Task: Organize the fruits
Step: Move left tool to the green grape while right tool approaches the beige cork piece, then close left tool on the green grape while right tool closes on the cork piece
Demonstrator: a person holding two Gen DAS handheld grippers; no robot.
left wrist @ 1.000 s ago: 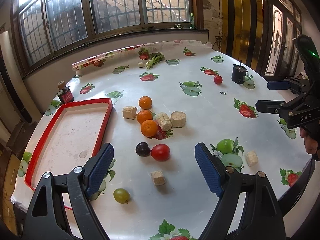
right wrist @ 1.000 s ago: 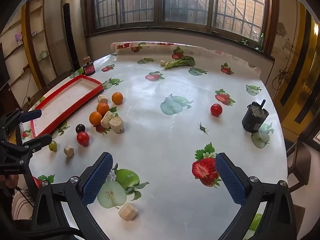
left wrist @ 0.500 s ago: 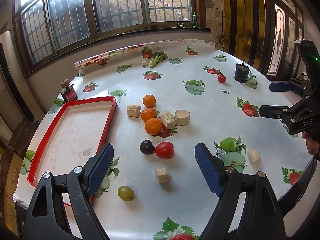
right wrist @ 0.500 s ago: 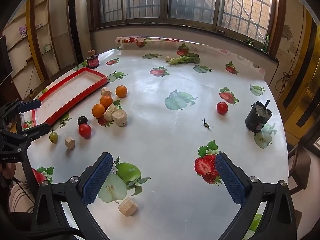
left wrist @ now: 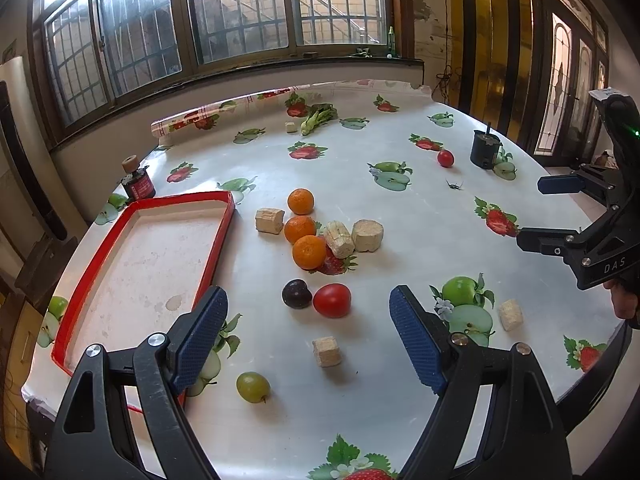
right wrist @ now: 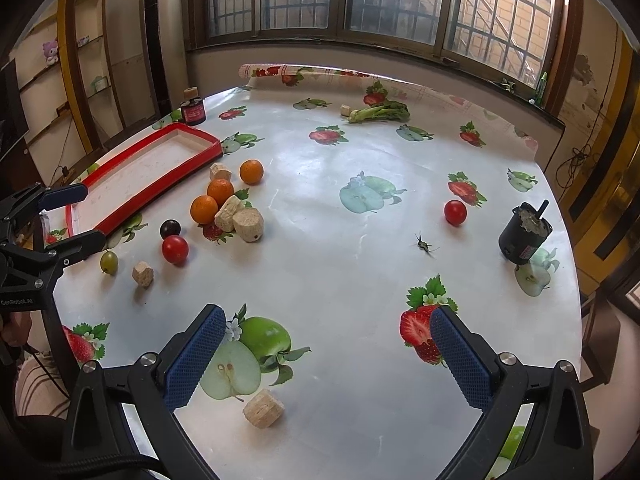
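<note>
1. Glossy white oilcloth printed with strawberries and green apples covers the round table [left wrist: 280,360]; a rolled end of the cloth lies along the far edge.
2. Room: barred windows [right wrist: 384,0] with dark frames run behind the table, brick showing outside. Shelving stands along one side wall, gold-framed glazed doors along the other.
3. Red-rimmed tray [left wrist: 218,248] sits at the table's left side, white floor, nothing in it.
4. Fruit, all on the cloth and outside the tray: three oranges [left wrist: 309,252] in a line just right of the tray; dark plum [left wrist: 296,293] touching a red tomato [left wrist: 332,300] nearer the camera; green grape [left wrist: 253,387] close to the tray's near corner; second small tomato [right wrist: 455,212] well apart, near a black cylindrical pot [right wrist: 524,236].
5. Pale cork-like blocks [left wrist: 354,236] scattered among the fruit.
6. Leafy vegetable [right wrist: 380,113] at the far edge.
7. Left gripper [left wrist: 308,340]: jaws spread wide, empty, above the cloth near the plum and tomato.
8. Right gripper [right wrist: 326,354]: jaws spread wide, empty, over the near edge.
</note>
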